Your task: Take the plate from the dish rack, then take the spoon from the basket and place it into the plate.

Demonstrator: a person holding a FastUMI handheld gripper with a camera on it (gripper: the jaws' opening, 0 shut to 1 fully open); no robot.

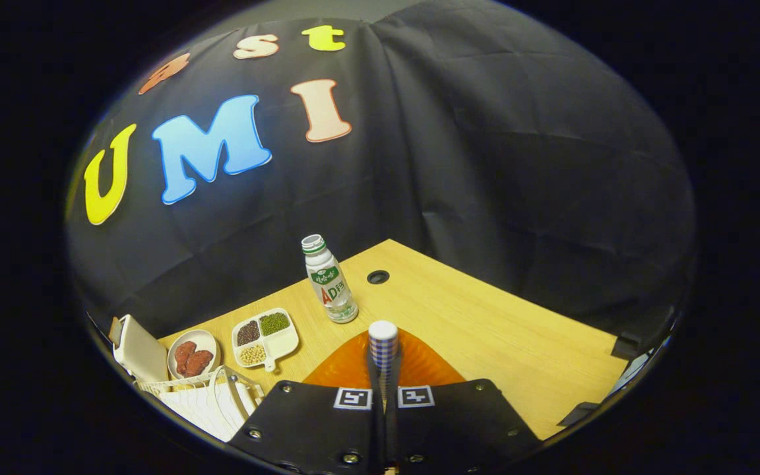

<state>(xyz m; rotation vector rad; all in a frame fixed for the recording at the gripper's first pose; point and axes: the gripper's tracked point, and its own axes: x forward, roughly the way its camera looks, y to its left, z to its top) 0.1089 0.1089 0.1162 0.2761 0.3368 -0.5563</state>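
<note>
The gripper [384, 396] is clamped narrow on the spoon [383, 346], its handle upright over the orange plate [419, 366].

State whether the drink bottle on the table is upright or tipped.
Upright. The bottle stands on its base on the wooden table, neck up, beyond the gripper, whose fingers are shut on the spoon.

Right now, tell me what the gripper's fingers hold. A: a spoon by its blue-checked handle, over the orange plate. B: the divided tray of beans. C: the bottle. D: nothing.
A: the gripper is shut on the spoon, its checked handle standing up between the fingers with the orange plate right behind it; the bottle and tray stand apart on the table.
</note>
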